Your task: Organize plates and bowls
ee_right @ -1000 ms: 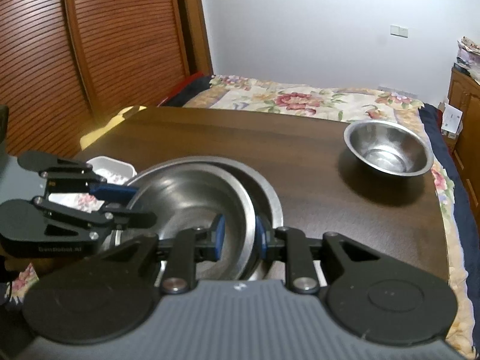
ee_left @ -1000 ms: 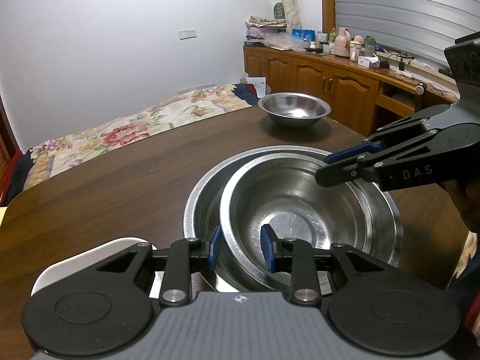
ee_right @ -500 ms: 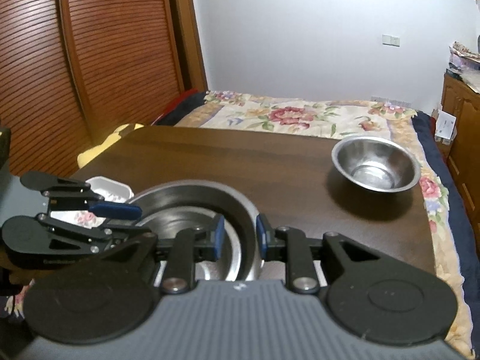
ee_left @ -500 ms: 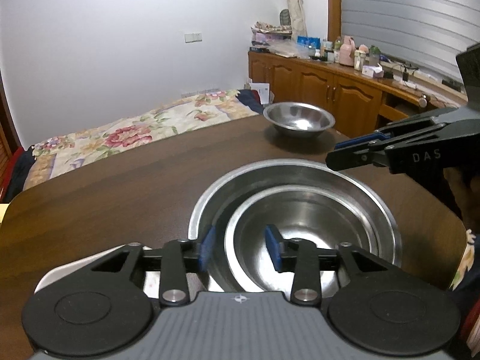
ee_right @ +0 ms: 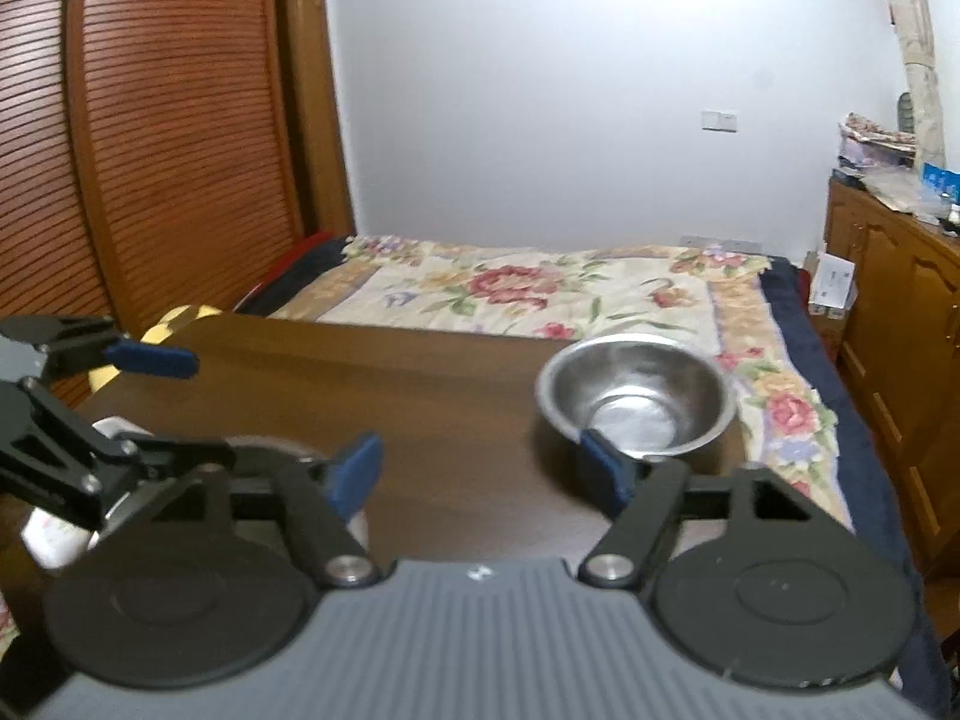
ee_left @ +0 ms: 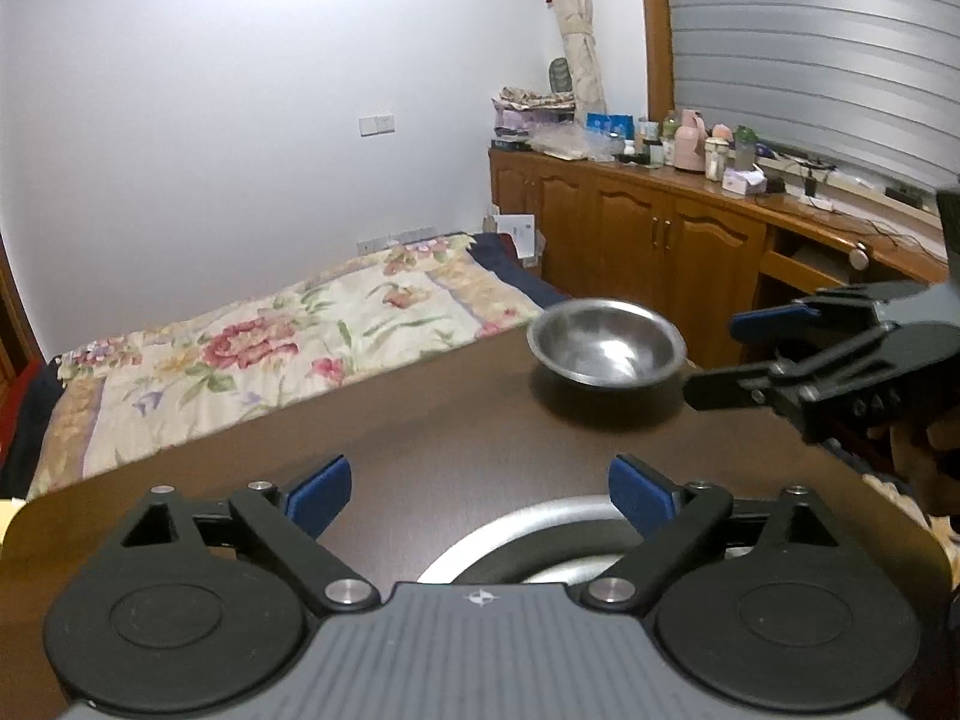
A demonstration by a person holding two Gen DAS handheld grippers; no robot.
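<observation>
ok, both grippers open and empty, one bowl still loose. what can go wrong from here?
1. The small bowl sits near the table edge on the bed side; a push from the right gripper could slide it off.
2. The left gripper hovers close over the nested bowls, mostly hidden beneath it; dropping could knock them.
3. The white dish is partly blocked from view.

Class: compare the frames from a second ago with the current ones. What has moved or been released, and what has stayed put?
Both tools, left and right, let go of the nested bowl's rim, opened wide and lifted back, leaving it inside the large bowl. The small bowl and the table are unchanged.
</observation>
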